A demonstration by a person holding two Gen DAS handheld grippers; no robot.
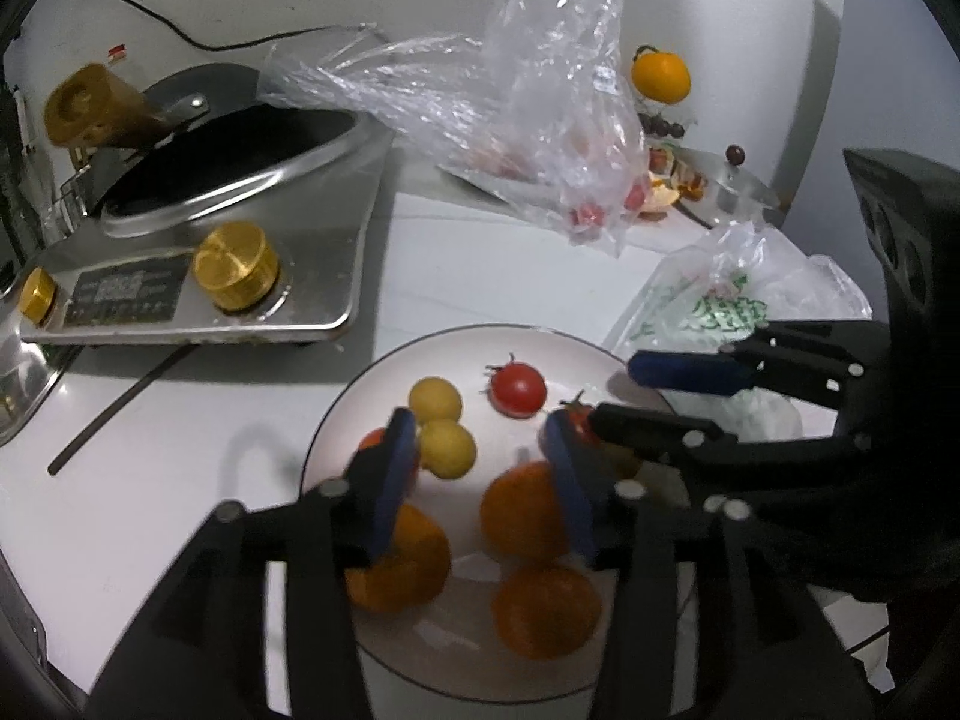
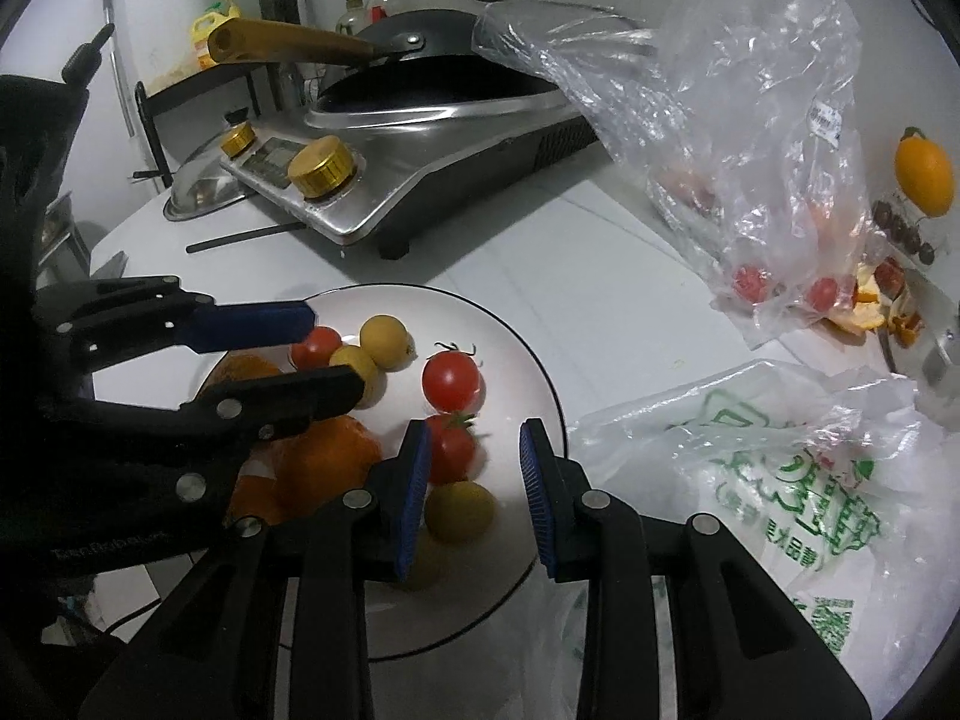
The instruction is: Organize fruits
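A white plate holds oranges, yellow fruits and cherry tomatoes. My left gripper is open and empty, hovering over the plate between the oranges. My right gripper is open and empty over the plate's right side, with a tomato and a yellow fruit between its fingers' line. Each gripper shows in the other's view, the right gripper and the left gripper. A clear bag holds more tomatoes.
An induction cooker with a wok stands at the back left. A printed plastic bag lies right of the plate. An orange, peels and dark fruits sit at the back right. A chopstick lies left.
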